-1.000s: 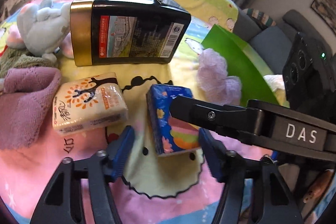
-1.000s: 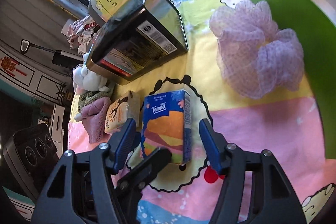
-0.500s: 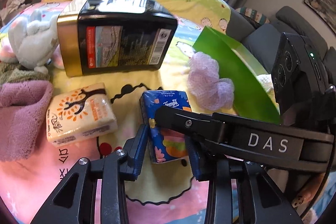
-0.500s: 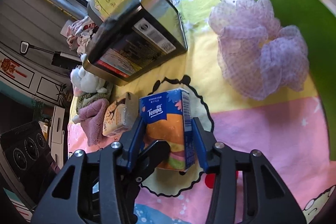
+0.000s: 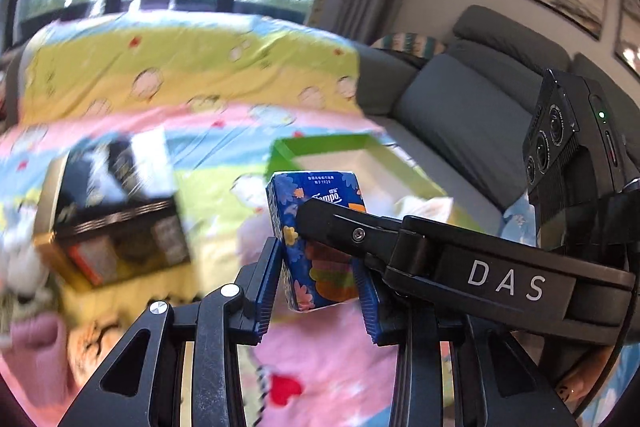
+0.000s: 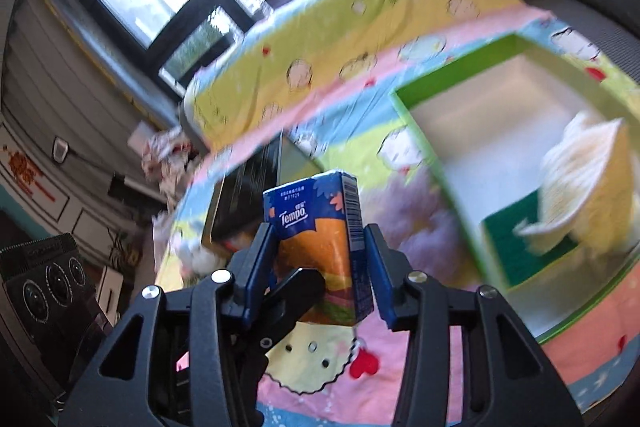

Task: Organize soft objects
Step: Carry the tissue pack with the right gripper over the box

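A blue Tempo tissue pack (image 5: 316, 243) is held upright above the patterned cloth. My left gripper (image 5: 318, 283) is shut on its sides. My right gripper (image 6: 320, 267) is shut on the same pack (image 6: 320, 227) from the other side, and its black finger (image 5: 348, 231) crosses the pack's front in the left wrist view. The green box (image 6: 404, 99) lies to the right, with a cream cloth (image 6: 580, 187) and a green sponge (image 6: 520, 251) inside. A purple mesh puff (image 6: 412, 223) lies beside the box wall, below the pack.
A black and gold box (image 5: 116, 203) lies at the left on the cloth. A pink towel (image 5: 36, 343) and a white plush toy (image 5: 20, 267) are at the far left, blurred. A grey sofa (image 5: 460, 111) stands behind the table.
Both grippers closed on the tissue pack and lifted it off the cloth. The views tilted up and the green box interior came into sight.
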Tool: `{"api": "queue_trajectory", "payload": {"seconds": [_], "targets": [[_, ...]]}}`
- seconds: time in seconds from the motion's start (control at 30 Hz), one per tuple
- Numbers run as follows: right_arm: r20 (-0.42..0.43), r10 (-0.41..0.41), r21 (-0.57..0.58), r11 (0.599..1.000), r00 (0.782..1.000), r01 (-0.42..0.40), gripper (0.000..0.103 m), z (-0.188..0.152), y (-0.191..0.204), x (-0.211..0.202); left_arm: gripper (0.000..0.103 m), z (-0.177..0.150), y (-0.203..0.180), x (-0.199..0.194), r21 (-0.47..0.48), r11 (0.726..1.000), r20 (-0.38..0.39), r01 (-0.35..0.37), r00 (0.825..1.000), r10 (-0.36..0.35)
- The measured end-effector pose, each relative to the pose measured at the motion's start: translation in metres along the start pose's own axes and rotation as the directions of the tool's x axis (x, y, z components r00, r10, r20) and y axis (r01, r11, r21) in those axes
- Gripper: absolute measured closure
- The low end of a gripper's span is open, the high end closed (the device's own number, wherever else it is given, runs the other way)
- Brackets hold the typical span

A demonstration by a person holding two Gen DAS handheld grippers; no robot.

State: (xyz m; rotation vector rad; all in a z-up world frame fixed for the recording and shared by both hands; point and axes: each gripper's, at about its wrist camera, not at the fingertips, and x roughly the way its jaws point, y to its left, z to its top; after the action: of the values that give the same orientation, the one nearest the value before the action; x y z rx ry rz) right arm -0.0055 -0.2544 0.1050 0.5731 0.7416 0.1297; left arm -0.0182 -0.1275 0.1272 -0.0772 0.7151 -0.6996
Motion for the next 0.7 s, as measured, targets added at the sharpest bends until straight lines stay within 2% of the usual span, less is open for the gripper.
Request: {"api": "queue_trajectory", "payload": {"seconds": [0.33, 0.53, 0.7], "targets": [[0.107, -0.086, 0.074, 0.994, 0.991, 0.079, 0.058, 0.047, -0.043, -0.035, 0.066, 0.041, -0.046, 0.048, 0.071, 0.991, -0.009, 0.111, 0.994, -0.111], [0.076, -0.122, 0.155, 0.982, 0.99, 0.109, 0.058, 0.054, -0.085, -0.022, 0.066, 0.045, -0.058, 0.095, 0.075, 0.988, -0.11, 0.134, 0.986, -0.125], [0.027, -0.167, 0.203, 0.966, 0.986, 0.159, 0.059, 0.054, -0.106, -0.009, 0.066, 0.037, -0.057, 0.13, 0.021, 0.986, -0.185, 0.164, 0.97, -0.157]]}}
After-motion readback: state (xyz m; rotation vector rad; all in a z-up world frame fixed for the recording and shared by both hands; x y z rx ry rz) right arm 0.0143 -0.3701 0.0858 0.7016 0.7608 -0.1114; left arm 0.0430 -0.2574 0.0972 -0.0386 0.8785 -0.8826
